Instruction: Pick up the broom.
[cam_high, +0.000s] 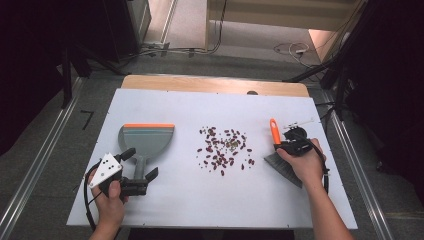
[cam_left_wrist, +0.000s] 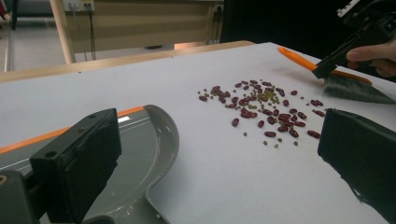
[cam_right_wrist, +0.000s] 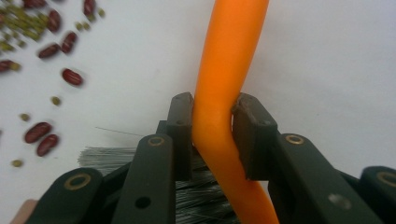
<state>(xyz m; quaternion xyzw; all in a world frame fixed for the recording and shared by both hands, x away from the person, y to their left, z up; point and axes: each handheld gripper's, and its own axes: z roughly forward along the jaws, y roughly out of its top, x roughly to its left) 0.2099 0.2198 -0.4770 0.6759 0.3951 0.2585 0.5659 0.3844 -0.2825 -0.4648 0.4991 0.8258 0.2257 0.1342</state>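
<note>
while the left gripper (cam_high: 139, 164) sits with its jaws spread wide on either side of the grey dustpan's (cam_high: 147, 138) handle, the right gripper (cam_right_wrist: 212, 135) is clamped on the brush's (cam_right_wrist: 223, 88) orange handle. red and green beans (cam_high: 225, 148) lie scattered on the white table (cam_high: 200, 200) between dustpan and brush.

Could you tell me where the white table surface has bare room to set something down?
Free: the far strip behind the dustpan and beans, and the near strip between the left gripper and the right hand. Crowded: the centre bean scatter and around the brush.
</note>
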